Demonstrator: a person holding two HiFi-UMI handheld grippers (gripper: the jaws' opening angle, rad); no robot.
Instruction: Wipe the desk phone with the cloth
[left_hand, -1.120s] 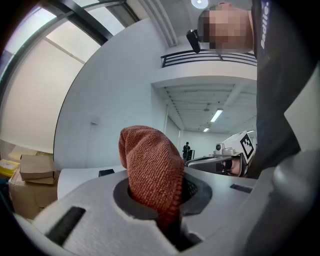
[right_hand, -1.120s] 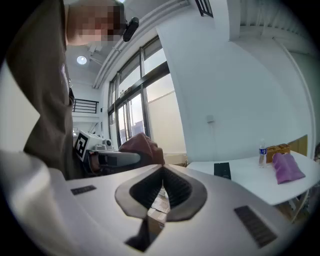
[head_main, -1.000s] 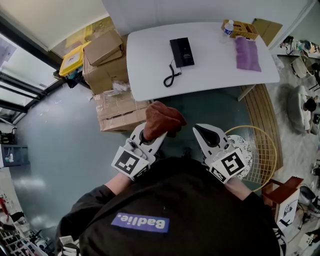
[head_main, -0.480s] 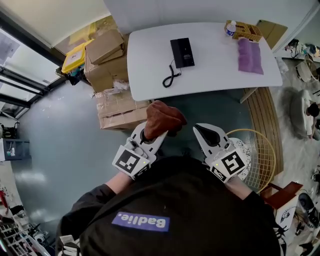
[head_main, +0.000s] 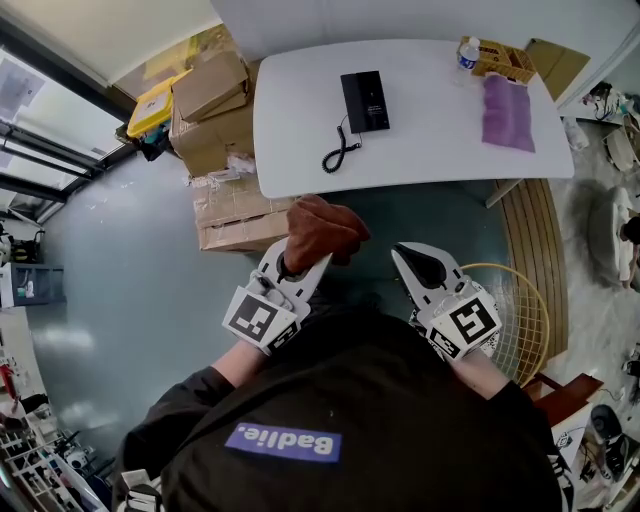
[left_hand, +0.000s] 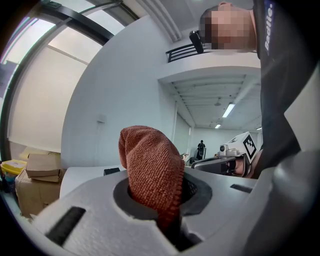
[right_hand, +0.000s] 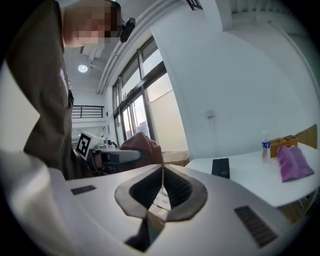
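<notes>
A black desk phone (head_main: 364, 101) with a coiled cord (head_main: 339, 153) lies on the white table (head_main: 420, 150), well ahead of both grippers; it also shows as a small dark slab, the phone (right_hand: 220, 167), in the right gripper view. My left gripper (head_main: 296, 268) is shut on a rust-brown cloth (head_main: 320, 230), which bulges up between the jaws as the cloth (left_hand: 152, 172). My right gripper (head_main: 420, 265) is shut with nothing in it, the jaws meeting at the tips. Both are held close to my body, short of the table's near edge.
Cardboard boxes (head_main: 220, 120) and a yellow bin (head_main: 150, 105) are stacked left of the table. A purple bag (head_main: 508, 110), a water bottle (head_main: 466, 52) and a small wooden crate (head_main: 500, 60) sit at the table's far right. A wire basket (head_main: 520, 310) stands on the floor at right.
Both grippers and the cloth keep their pose. The view has shifted slightly, so the table sits a little nearer and more centred.
</notes>
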